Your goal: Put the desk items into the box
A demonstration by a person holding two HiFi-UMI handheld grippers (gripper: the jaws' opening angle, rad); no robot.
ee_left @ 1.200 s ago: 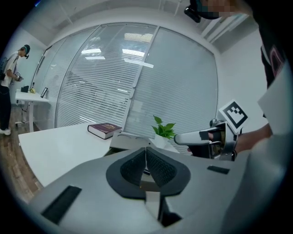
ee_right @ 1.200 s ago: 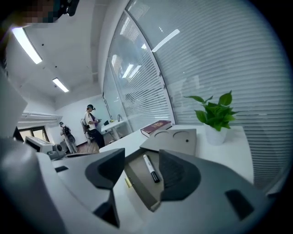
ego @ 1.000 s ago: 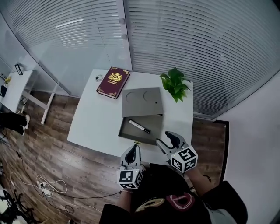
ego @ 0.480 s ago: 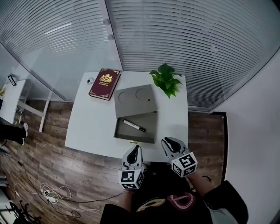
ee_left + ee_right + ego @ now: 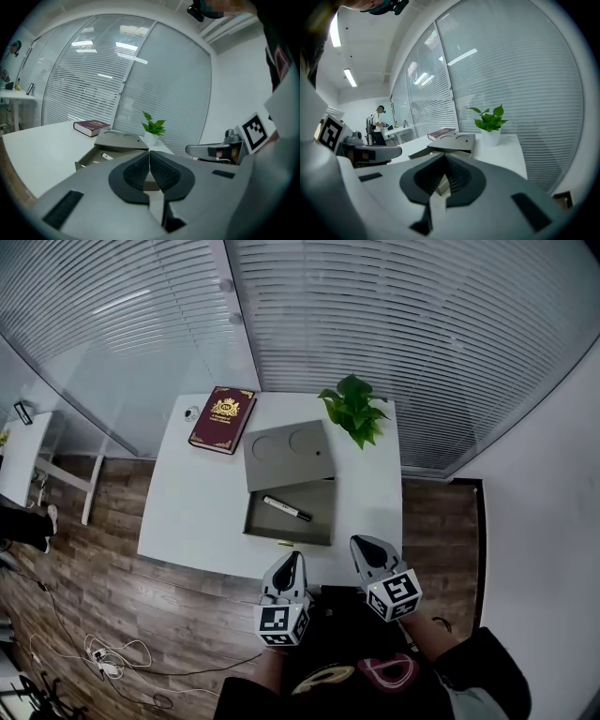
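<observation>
Two grippers sit at bottom centre of the head view, by the lower edge of the white surface (image 5: 197, 512). We see the left gripper (image 5: 293, 559) w/ its jaws pressed together and nothing btwn them. The left gripper view shows the same, w/ the ribbed pads (image 5: 137, 171) meeting tip to tip. The right gripper (image 5: 362, 547), just right of it, also has its jaws closed and empty, as the right gripper view shows too.

The grey box (image 5: 319, 531) lies at frame centre, open, w/ its lid (image 5: 286, 465) tipped back toward the top of the frame. Inside the box, toward its upper left, we see a marker pen (image 5: 287, 510) lying slantwise. A small yellowish item (image 5: 286, 544) sits on the surface by the box's lower edge; it's too small for us to tell what it is.

A maroon book (image 5: 222, 419) w/ gold print lies on the surface, upper left of the box and outside it. A small round object (image 5: 191, 413) sits just left of the book. A potted plant (image 5: 354, 413) stands upper right of the lid. Wood floor (image 5: 84, 577) fills the left of the frame, w/ cables (image 5: 103, 657) at lower left.
</observation>
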